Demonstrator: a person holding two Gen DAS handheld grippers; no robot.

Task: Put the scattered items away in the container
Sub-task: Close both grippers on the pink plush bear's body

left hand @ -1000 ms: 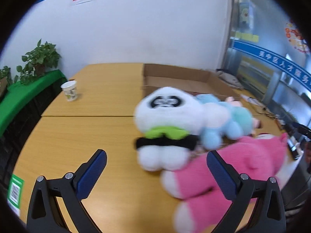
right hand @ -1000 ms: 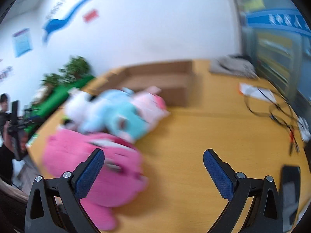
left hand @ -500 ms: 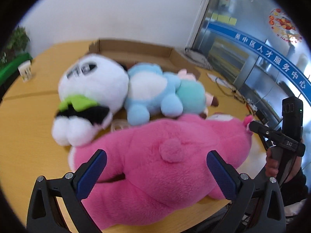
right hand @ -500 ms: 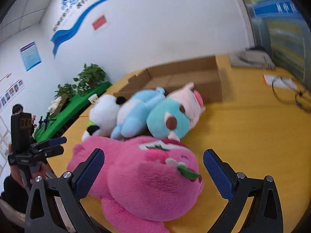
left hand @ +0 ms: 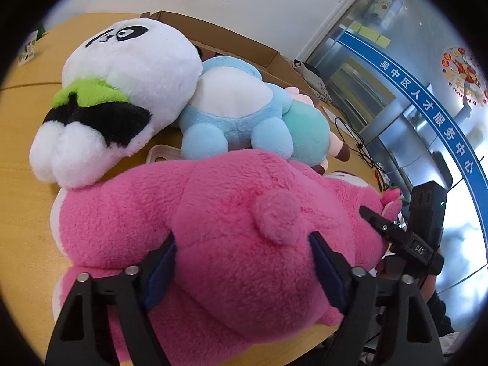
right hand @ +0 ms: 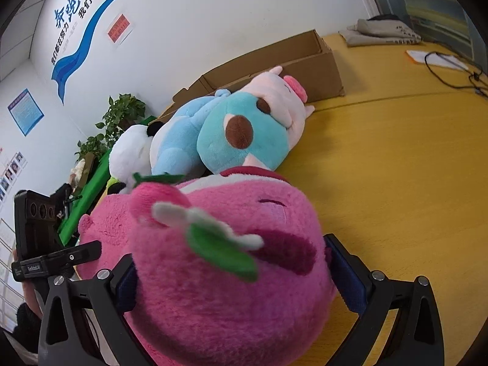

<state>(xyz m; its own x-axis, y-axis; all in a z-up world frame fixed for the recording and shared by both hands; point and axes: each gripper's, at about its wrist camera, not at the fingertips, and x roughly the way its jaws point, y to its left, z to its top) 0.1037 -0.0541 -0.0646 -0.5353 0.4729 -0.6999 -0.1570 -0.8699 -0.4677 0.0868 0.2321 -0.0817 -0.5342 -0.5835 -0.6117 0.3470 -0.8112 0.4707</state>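
On the left, the panda plush (left hand: 122, 91) lies near the left edge of the table (right hand: 396, 183), with the blue plush (left hand: 238, 113) touching it. The pink plush (left hand: 213, 228) lies along the near edge. The left gripper (left hand: 244, 262) presses its pads into the rear of the pink plush; the right gripper (right hand: 235, 274) sits half open around its head, maybe already squeezing. The cardboard box (right hand: 274, 61) waits at the far edge. The soft fur can slip if the two grips lift unevenly, and the toy may drag its neighbours.
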